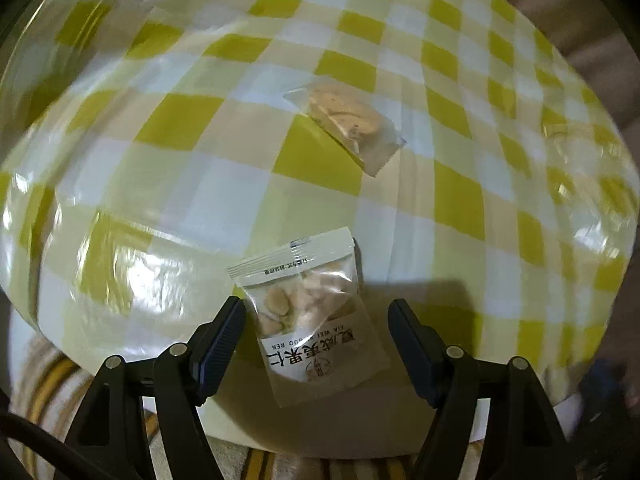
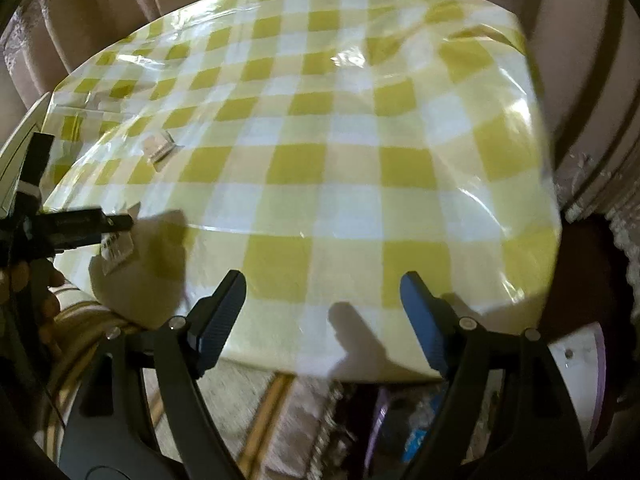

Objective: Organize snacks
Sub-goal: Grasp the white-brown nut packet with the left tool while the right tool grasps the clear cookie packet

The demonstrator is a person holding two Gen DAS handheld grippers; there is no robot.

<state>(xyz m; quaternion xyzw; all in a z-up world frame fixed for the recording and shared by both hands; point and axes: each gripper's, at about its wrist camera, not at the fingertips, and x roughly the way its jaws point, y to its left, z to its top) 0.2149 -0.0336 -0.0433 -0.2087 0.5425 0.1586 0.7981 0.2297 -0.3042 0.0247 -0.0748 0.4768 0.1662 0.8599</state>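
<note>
A packet of nuts (image 1: 316, 312) with a white top and a tan printed label lies flat on the yellow-checked table (image 1: 460, 200) near its front edge. My left gripper (image 1: 316, 320) is open, its fingers on either side of the packet, not touching it. A clear packet of brown biscuits (image 1: 346, 122) lies farther back. My right gripper (image 2: 323, 300) is open and empty over the table's front edge. In the right wrist view the left gripper (image 2: 80, 226) shows at the far left above the nut packet (image 2: 116, 250), and the biscuit packet (image 2: 162, 148) lies behind.
Beige curtains (image 2: 120, 0) hang behind the table. A striped rug (image 2: 272, 408) covers the floor below the front edge. A white object (image 2: 576, 364) and a dark gap sit off the table's right side.
</note>
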